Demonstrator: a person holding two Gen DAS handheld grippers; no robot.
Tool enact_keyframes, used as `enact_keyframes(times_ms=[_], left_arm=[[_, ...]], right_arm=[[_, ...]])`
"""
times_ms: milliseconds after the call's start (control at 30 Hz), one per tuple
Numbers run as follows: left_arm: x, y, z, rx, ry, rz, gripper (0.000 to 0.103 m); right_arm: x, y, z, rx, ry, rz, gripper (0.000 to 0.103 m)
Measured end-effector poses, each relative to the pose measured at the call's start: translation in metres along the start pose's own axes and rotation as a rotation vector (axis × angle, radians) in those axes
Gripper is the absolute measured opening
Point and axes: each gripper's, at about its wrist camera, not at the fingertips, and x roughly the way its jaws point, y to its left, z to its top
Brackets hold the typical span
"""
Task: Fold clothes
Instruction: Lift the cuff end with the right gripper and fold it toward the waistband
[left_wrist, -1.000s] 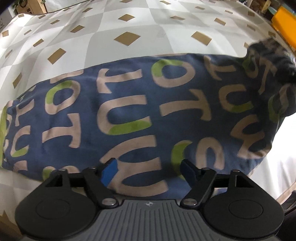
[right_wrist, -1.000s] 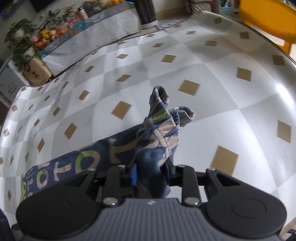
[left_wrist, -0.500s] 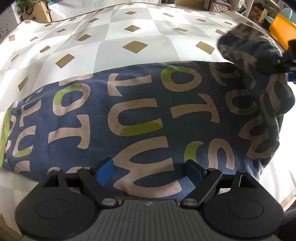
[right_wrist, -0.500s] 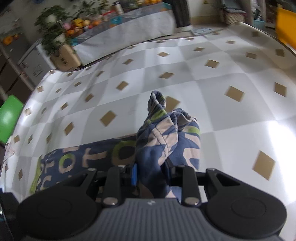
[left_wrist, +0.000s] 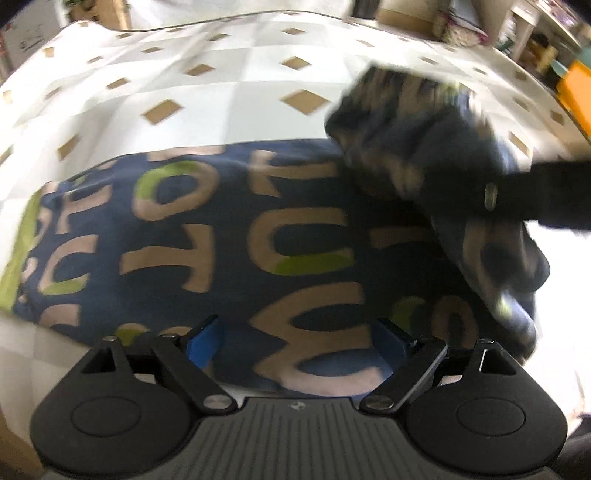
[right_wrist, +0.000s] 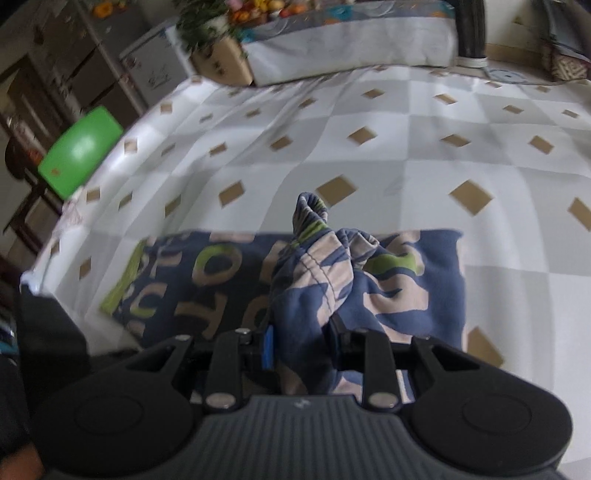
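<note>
The right gripper (right_wrist: 301, 343) has its jaws clamped on a bunched end of the blue lettered garment (left_wrist: 229, 236), apparently mid-fold; the left gripper (left_wrist: 295, 338) rests jaws wide over the near edge. Next, that end likely needs laying flat ahead of the left jaws. Beyond lies a checked sheet (right_wrist: 424, 140), with a green chair (right_wrist: 79, 151) and shelves past it.

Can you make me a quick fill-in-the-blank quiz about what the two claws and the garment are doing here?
1. The right claw is shut on a bunch of the ____ garment.
2. The left claw has its jaws ____ over the cloth.
3. The letters printed on the garment are beige and ____.
4. The garment lies on a checked ____.

Missing words: blue; open; green; sheet
</note>
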Motion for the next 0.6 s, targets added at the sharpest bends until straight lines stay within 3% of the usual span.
enact_keyframes(times_ms=[200,333,467,600], left_arm=[[0.002,0.015,-0.001,-0.051,0.016,0.017,0.087],[0.002,0.016,-0.002,-0.047,0.015,0.030,0.087],[-0.001,0.018,-0.004,-0.054,0.003,0.046,0.087],[-0.009,0.026,-0.008,-0.093,-0.019,0.097,0.087]], right_arm=[[0.021,0.006,-0.009,0.060,0.058,0.056,0.041],[0.008,0.007,-0.007,0.096,0.016,0.109,0.054],[-0.005,-0.002,-0.013,0.133,-0.016,0.003,0.061],[-0.006,-0.027,-0.029,0.282,0.018,-0.124,0.063]])
